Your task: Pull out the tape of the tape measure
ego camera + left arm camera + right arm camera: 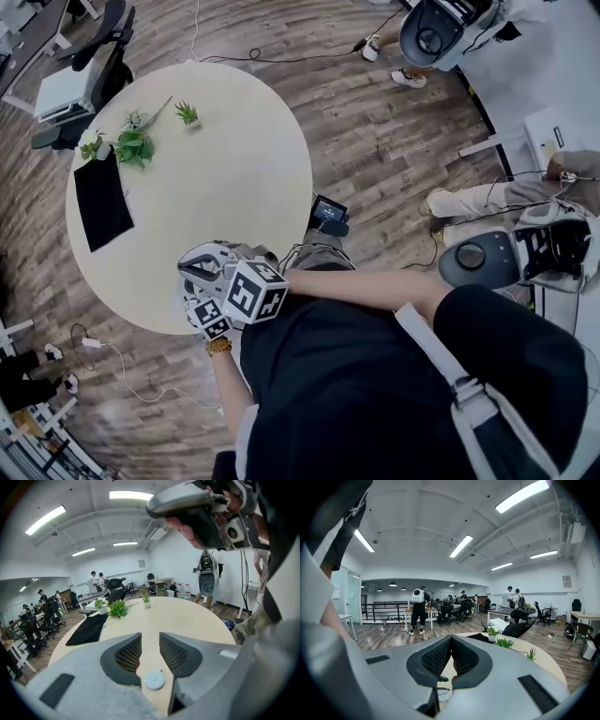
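A small round white tape measure (pixel 154 680) lies on the pale round table (pixel 187 620), just below and behind the pads of my left gripper (pixel 150 645). That gripper's jaws stand apart with bare table showing through the gap, and nothing is between them. My right gripper (pixel 451 656) has its pads pressed together, and I see nothing between them. A bit of white shows low behind its jaws; I cannot tell what it is. In the head view both grippers (pixel 230 291) crowd together over the table's near edge and hide the tape measure.
On the far left of the table (pixel 244 159) lie a black mat (pixel 101 202), leafy plants (pixel 134 145) and a tiny potted plant (pixel 187 113). Office chairs, floor cables and a small device (pixel 330 214) surround it. People stand to the right.
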